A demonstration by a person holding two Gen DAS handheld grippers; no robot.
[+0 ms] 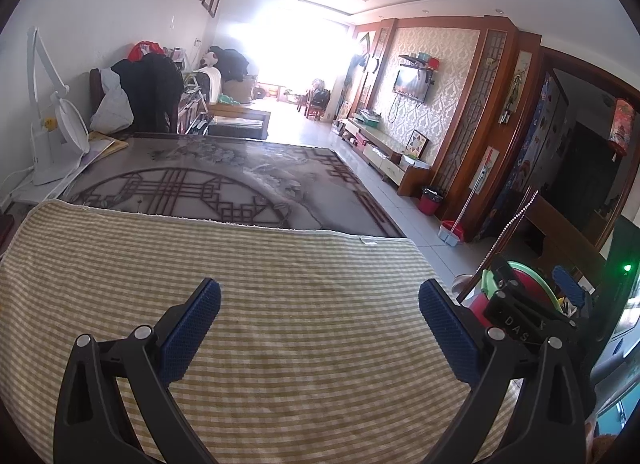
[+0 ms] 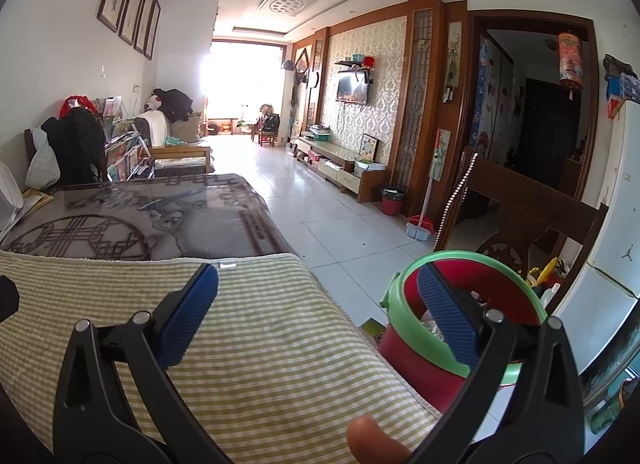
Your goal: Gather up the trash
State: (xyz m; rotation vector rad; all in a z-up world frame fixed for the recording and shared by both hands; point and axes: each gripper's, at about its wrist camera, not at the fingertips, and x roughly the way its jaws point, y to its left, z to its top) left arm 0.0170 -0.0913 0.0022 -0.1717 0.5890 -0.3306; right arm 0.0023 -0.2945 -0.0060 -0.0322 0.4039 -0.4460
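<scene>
A red bin with a green rim point(image 2: 448, 352) stands beside the table's right edge; crumpled bits lie inside it. My right gripper point(image 2: 320, 324) is open and empty, its right finger point(image 2: 448, 320) over the bin's mouth and its left finger over the striped cloth point(image 2: 248, 364). My left gripper point(image 1: 320, 328) is open and empty above the same yellow-striped cloth point(image 1: 240, 284). The right gripper point(image 1: 536, 304) shows at the right of the left wrist view, in front of the bin point(image 1: 520, 280). No trash shows on the cloth.
The patterned table top point(image 1: 200, 172) extends beyond the cloth, with a white lamp point(image 1: 52, 136) and papers at its left. A wooden chair point(image 2: 532, 204) stands behind the bin. A small red bin point(image 2: 391, 200) and a dustpan point(image 2: 420, 228) sit by the far wall.
</scene>
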